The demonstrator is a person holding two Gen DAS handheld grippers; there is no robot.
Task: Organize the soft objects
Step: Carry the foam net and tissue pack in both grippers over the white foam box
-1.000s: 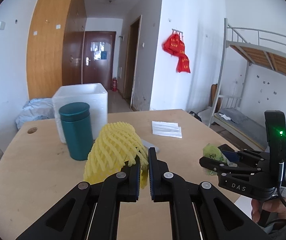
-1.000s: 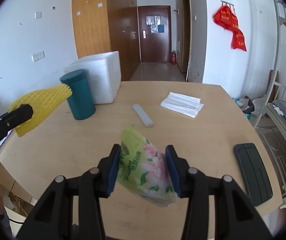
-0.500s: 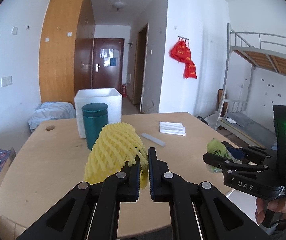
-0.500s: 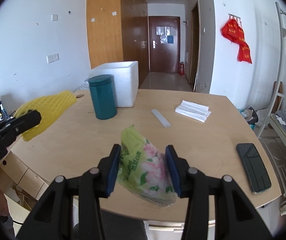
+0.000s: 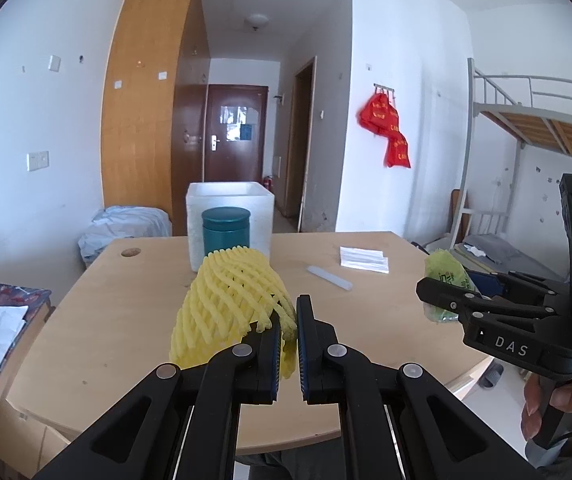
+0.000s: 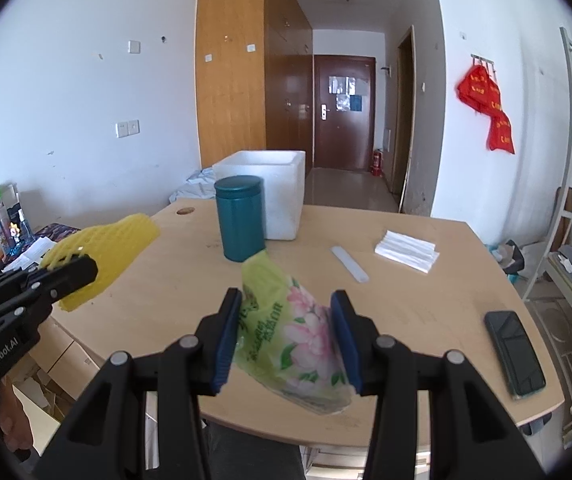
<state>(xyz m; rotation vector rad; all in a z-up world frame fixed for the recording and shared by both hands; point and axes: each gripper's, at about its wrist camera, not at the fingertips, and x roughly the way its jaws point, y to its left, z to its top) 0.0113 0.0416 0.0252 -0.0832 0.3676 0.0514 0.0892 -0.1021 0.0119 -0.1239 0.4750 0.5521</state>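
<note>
Your left gripper [image 5: 287, 334] has its fingers closed on one edge of the yellow foam net [image 5: 226, 300], which hangs out ahead of them, off the worktop [image 5: 126, 312]. Your right gripper [image 6: 286, 336] is clamped around the green flowered tissue pack [image 6: 290, 328], its fingers pressing both sides, and that too is held in the air above the near edge.

The likely place for both is the white foam box [image 6: 274, 184] at the far left of the worktop, though nothing here confirms it. If so, carry each one over the rim before you let go, and go around the teal canister [image 6: 241, 216] standing just in front of the box rather than over it. The net is pinched only at its edge, so move it smoothly or it may slip. Keep the squeeze on the pack light; it dents easily.

The worktop is pale wood with a rounded near edge. A stack of white tissues [image 6: 406, 250] and a flat grey bar [image 6: 349, 263] lie at the far right, and a black phone [image 6: 514, 352] lies near the right edge. Beyond, a hallway runs to a dark door [image 5: 236, 136], and a bunk bed [image 5: 538, 128] stands on the right.
</note>
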